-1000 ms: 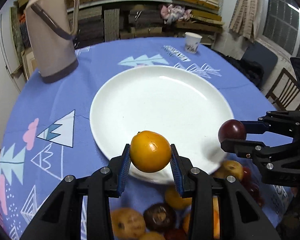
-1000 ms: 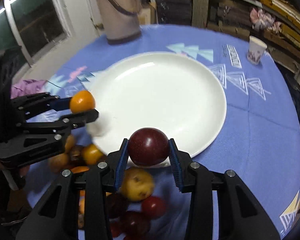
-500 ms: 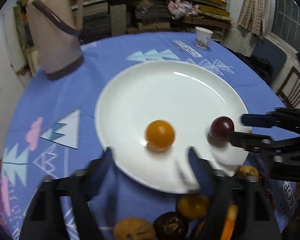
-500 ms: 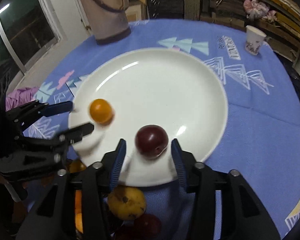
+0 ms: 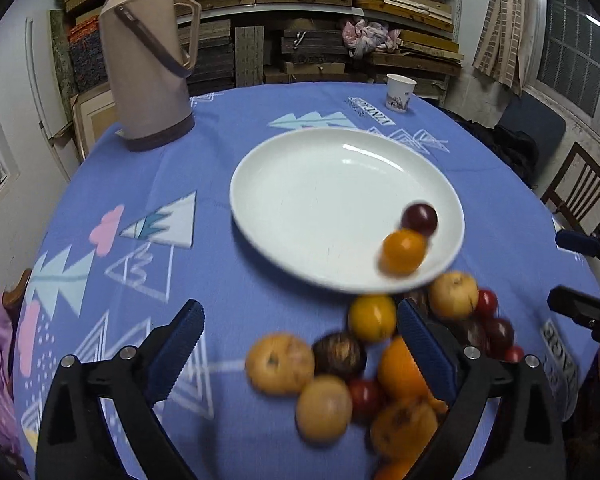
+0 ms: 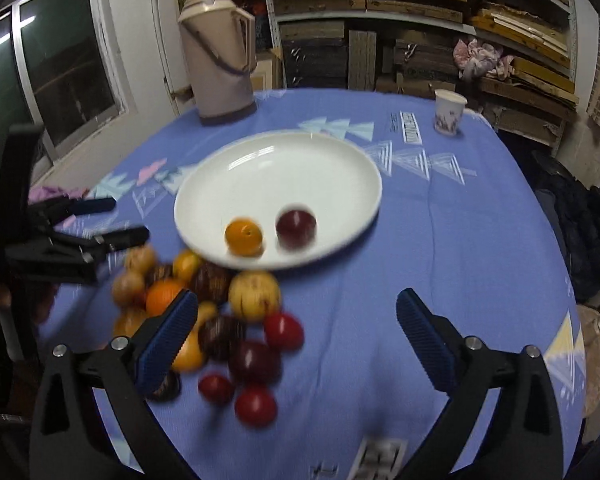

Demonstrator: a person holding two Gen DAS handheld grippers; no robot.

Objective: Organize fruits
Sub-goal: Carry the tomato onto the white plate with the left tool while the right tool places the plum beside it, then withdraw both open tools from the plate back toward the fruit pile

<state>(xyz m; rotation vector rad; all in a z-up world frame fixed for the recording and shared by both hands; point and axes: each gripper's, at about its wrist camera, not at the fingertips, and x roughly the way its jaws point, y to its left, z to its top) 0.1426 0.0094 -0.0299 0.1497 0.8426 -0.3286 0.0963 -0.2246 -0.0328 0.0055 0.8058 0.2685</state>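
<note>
Both the left hand-held gripper [image 5: 298,344] and right hand-held gripper [image 6: 296,334] are spread wide and empty above the fruit pile [image 6: 204,312], while ahead of them an orange [image 6: 243,236] and plum [image 6: 296,227] lie side by side on the white plate [image 6: 280,168].

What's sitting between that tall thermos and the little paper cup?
Only bare blue tablecloth lies between the thermos and the paper cup, in the right wrist view.

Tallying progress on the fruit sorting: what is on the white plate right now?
On the white plate lie an orange fruit and a dark red fruit, side by side near its front edge. Nothing covers its surface.
</note>
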